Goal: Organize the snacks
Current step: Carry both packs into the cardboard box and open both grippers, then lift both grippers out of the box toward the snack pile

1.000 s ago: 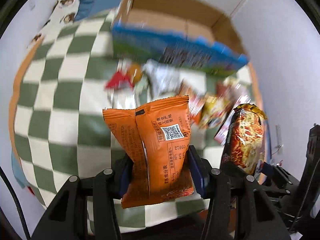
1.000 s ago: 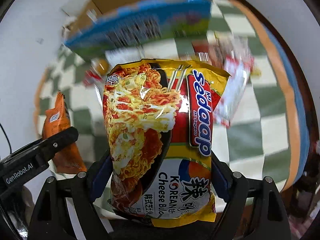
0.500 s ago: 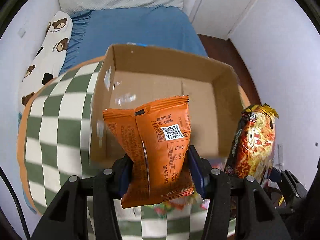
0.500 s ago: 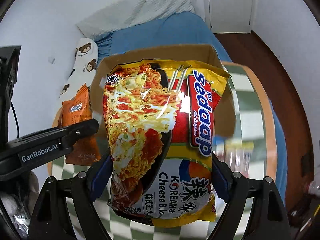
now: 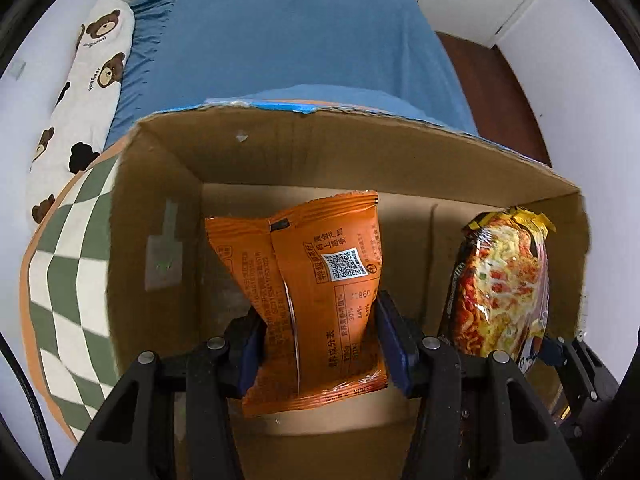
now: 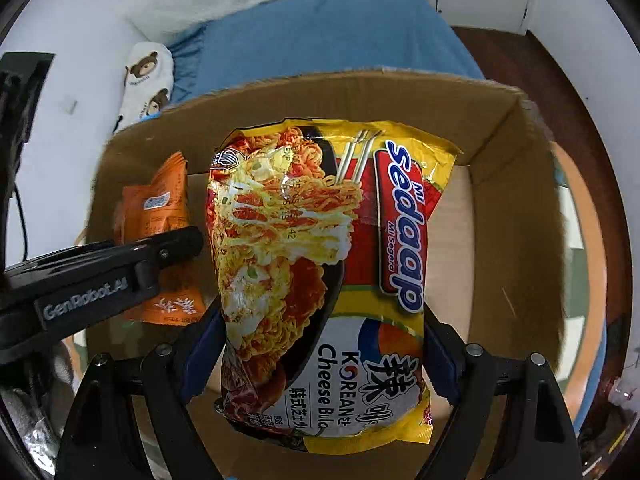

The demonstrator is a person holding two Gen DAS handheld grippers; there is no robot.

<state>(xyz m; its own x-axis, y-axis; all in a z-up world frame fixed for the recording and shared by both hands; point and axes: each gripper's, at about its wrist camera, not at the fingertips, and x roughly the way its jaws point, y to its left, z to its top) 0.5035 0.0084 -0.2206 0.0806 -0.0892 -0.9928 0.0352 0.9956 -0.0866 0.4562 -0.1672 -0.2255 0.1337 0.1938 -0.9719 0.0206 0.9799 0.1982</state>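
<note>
So, both tongs are loaded and hanging over the open cardboard box (image 5: 352, 152), which sits on a checkered cloth (image 5: 68, 264) with a blue bed (image 5: 288, 36) behind it.

Left gripper (image 5: 320, 344): clamped fairly narrow on an orange snack packet (image 5: 316, 292), pads squeezing its lower half so the film pinches in at the waist. The top half stands free above the box floor. It looks light and puffy, crinkly foil, probably slippery. Whatever's inside might crush, so I wouldn't squeeze harder than that. Holding low across the body seems fine, since the sealed edges would just fold.

Right gripper (image 6: 320, 364): jaws set wide, pressed on either side of a noodle packet (image 6: 320, 264), again gripping the lower part. From the left camera it hangs beside the orange one, close to the box's right wall. I'd guess a stiff brick of noodles inside, brittle if dropped hard, under glossy wrap. Gripping across the block's width is the solid spot.

The box floor looks bare, as far as I can see.
</note>
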